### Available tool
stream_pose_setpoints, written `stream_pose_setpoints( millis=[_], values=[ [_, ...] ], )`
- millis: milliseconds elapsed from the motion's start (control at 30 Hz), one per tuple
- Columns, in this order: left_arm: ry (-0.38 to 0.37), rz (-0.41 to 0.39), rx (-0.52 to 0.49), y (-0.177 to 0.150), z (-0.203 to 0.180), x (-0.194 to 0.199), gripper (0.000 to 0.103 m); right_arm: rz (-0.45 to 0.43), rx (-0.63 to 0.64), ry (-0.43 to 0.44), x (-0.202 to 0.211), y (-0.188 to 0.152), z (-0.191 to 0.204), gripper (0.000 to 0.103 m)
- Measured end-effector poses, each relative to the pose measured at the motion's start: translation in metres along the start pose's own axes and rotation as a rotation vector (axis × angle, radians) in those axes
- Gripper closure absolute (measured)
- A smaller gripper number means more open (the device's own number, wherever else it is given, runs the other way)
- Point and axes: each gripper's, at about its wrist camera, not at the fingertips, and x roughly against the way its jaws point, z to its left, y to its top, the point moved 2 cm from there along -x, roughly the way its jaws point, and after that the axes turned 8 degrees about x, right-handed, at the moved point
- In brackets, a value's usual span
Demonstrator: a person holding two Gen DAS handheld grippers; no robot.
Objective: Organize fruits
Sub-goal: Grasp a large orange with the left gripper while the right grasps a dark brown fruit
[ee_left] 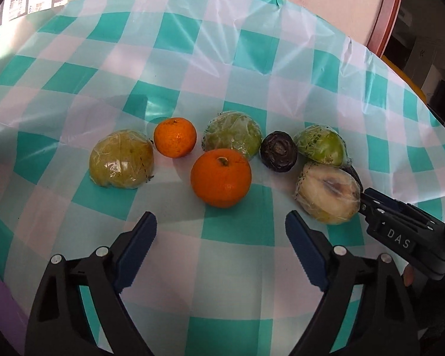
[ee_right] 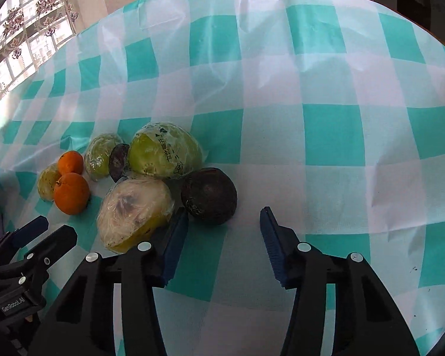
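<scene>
Fruits [ee_left: 221, 178] cluster on teal-checked tablecloth [ee_left: 237, 59] — window [ee_right: 29, 23] behind; both grippers [ee_left: 221, 227] [ee_right: 224, 222] gape, empty.

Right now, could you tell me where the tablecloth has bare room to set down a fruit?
The tablecloth lies bare to the right of the dark whole fruit and behind the whole cluster. A smaller free patch sits between the big orange and the left gripper. It is crowded around the cut wrapped fruit, where pieces touch.
</scene>
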Motion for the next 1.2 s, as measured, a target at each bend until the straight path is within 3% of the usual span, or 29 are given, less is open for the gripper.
stream_pose_setpoints(
  millis=[200, 300, 333, 400, 433, 700, 1200],
  values=[
    [0.031, 0.004, 0.004, 0.015, -0.003, -0.015, 0.022, 0.01, 0.034, -0.024, -0.007, 0.008, 0.007, 0.055],
    [0.05, 0.0, 0.0, 0.019, -0.004, -0.017, 0.034, 0.005, 0.03, -0.014, -0.008, 0.011, 0.008, 0.061],
    [0.051, -0.003, 0.005, 0.019, -0.003, -0.016, 0.042, 0.003, 0.031, -0.015, -0.008, 0.011, 0.009, 0.066],
    [0.051, -0.021, 0.036, 0.019, 0.002, -0.014, 0.058, -0.001, 0.028, -0.014, -0.008, 0.011, 0.01, 0.067],
    [0.0, -0.007, 0.037, 0.019, 0.003, -0.013, 0.058, -0.006, 0.012, -0.009, -0.008, 0.012, 0.009, 0.067],
    [-0.041, -0.033, 0.06, 0.019, 0.009, -0.005, 0.059, -0.073, -0.236, 0.155, -0.005, 0.003, -0.027, 0.068],
    [-0.087, -0.036, 0.11, 0.016, 0.018, -0.001, 0.059, -0.095, -0.377, 0.227, -0.001, -0.006, -0.049, 0.068]
  ],
)
